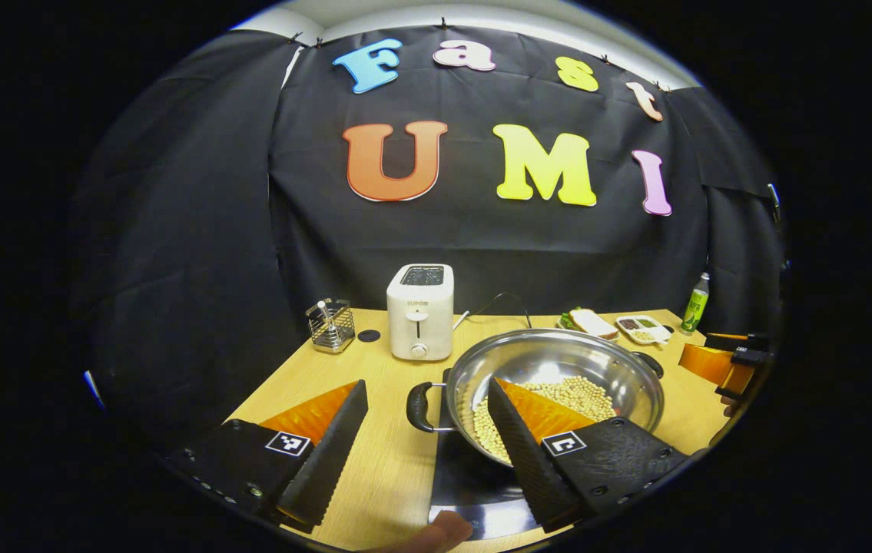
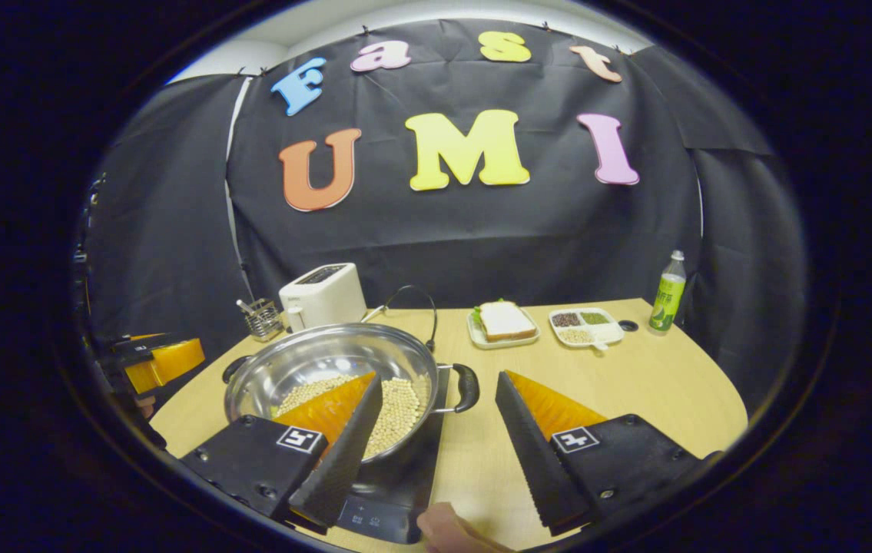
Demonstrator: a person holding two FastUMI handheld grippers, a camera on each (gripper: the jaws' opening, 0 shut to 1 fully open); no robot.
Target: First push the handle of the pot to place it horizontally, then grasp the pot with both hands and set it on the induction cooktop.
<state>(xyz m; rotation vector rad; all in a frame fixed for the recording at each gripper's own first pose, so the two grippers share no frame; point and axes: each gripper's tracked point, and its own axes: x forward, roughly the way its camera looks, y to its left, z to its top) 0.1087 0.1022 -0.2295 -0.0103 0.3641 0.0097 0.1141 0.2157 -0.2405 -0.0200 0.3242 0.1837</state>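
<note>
A steel pot point(image 1: 558, 361) with soybeans in it sits on the black induction cooktop point(image 1: 466, 480), its two black handles pointing left and right. My left gripper point(image 1: 428, 384) is open, and the pot's left handle point(image 1: 420, 407) lies in the gap between its fingers, touching neither. The right finger point(image 1: 516, 442) reaches over the pot's rim. In the right gripper view, my right gripper point(image 2: 439, 376) is open too. The pot's point(image 2: 328, 361) right handle point(image 2: 468, 388) lies between its fingers, and the left finger point(image 2: 343, 445) overlaps the rim above the cooktop point(image 2: 397, 484).
On the wooden table point(image 2: 635, 384) behind the pot stand a white toaster point(image 1: 420, 311), a wire utensil holder point(image 1: 330, 324), a sandwich plate point(image 2: 505, 322), a divided dish point(image 2: 585, 324) and a green bottle point(image 2: 668, 292). A fingertip point(image 1: 447, 530) shows at the table's front edge.
</note>
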